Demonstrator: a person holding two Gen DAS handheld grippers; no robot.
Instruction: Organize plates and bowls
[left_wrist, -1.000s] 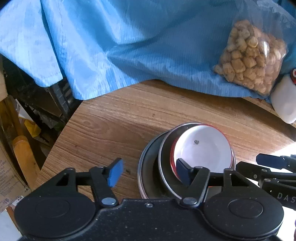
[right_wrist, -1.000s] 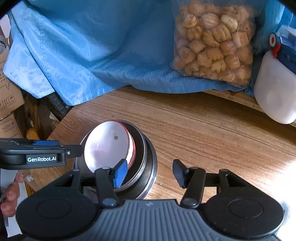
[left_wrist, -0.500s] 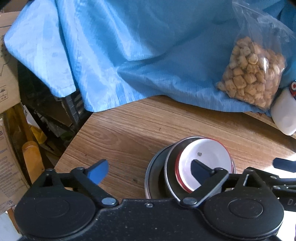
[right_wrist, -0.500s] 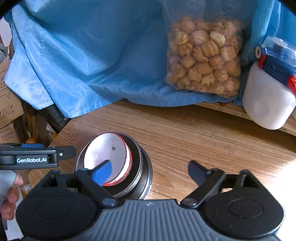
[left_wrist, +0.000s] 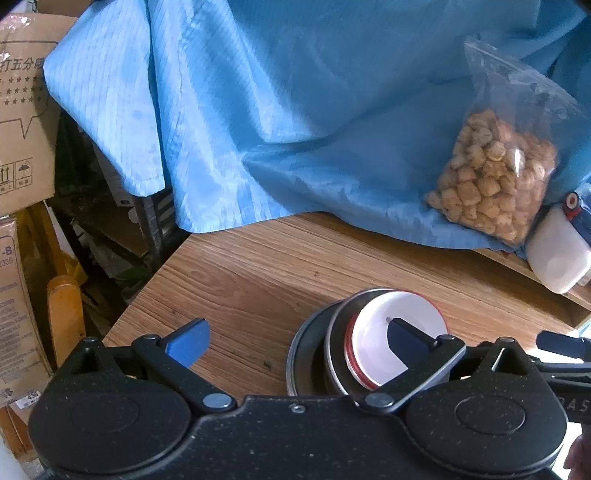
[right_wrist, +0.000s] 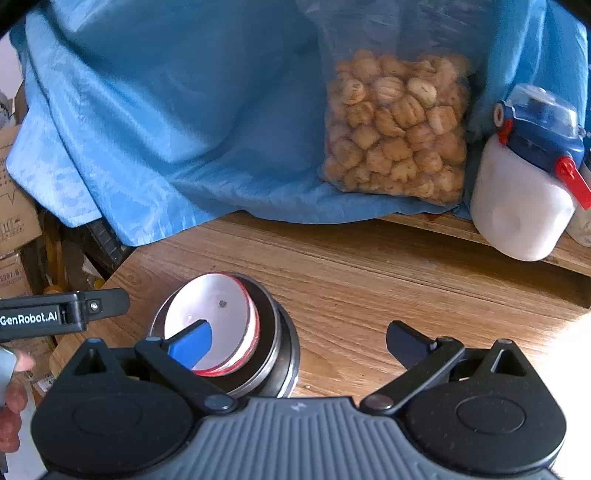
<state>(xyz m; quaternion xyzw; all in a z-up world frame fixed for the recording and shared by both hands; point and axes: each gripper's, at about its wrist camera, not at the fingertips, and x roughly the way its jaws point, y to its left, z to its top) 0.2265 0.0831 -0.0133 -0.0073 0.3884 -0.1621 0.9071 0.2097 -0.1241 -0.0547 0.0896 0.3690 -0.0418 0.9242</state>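
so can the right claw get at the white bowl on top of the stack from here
Probably yes. The right claw is open and empty, and the white bowl sits uncovered on top of the stack, just off its left finger. Nothing lies between them; the left claw hovers close by, also open.

My left gripper (left_wrist: 295, 341) hangs with fingers spread wide. My right gripper (right_wrist: 297, 341) is just as wide, beside it.

We can read "GenRobot.AI" in white letters on the black body of the left gripper (right_wrist: 55, 316). On the cardboard box (left_wrist: 22, 110) at far left we make out the Chinese characters "打五分", a row of stars, and handling symbols; print on the lower box is partly cut off.
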